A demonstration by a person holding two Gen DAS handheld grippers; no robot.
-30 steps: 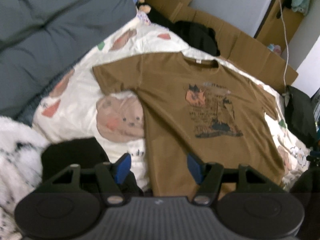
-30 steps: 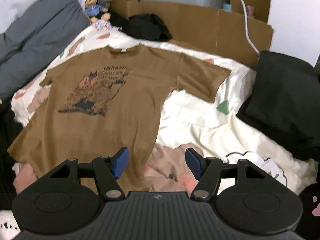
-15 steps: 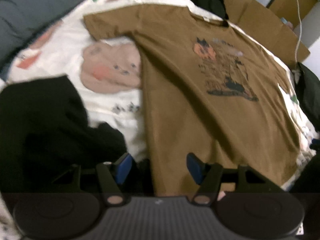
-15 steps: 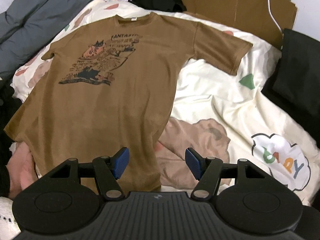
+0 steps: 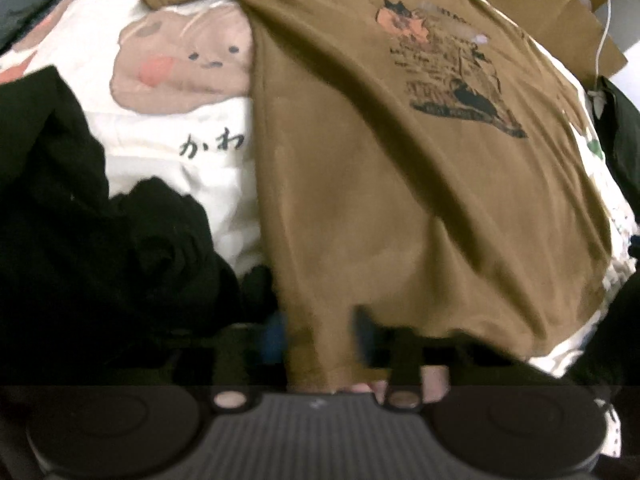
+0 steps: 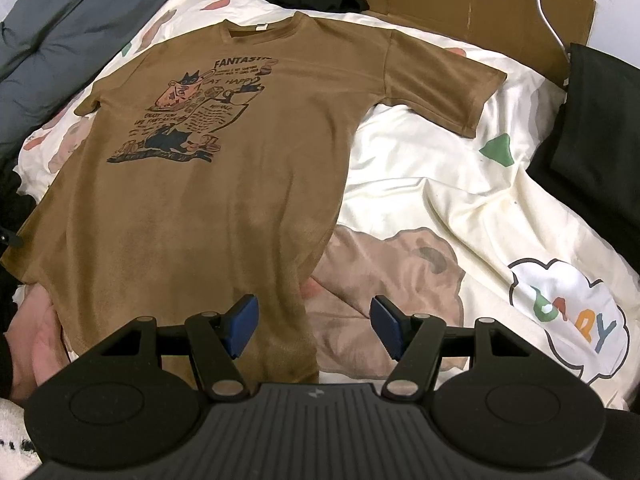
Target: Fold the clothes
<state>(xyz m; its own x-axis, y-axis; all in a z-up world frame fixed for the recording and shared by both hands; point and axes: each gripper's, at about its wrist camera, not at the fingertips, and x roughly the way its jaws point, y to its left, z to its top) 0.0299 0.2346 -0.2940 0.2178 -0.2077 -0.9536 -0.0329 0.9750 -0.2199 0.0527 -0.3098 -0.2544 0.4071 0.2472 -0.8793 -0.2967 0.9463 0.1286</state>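
A brown T-shirt (image 5: 360,160) with a cat print lies face up on the bed, collar at the far end. In the left wrist view my left gripper (image 5: 318,340) is low at the shirt's near left hem corner. That corner sits between the blurred blue fingers, which stand closer together than before with a gap still showing. In the right wrist view the T-shirt (image 6: 224,200) is spread flat. My right gripper (image 6: 312,328) hovers open over its near right hem corner, with the side seam running between the fingers.
A cream duvet (image 6: 440,200) with cartoon prints covers the bed. Black clothes (image 5: 80,240) are piled left of the shirt; another black garment (image 6: 592,128) lies at the right. Cardboard (image 6: 460,0) lines the far side, grey cushions (image 6: 60,32) the left. A hand (image 6: 36,344) shows at lower left.
Both grippers have come down and forward toward the shirt's near hem. The left fingers have narrowed around the left hem corner. The right fingers stay wide apart.
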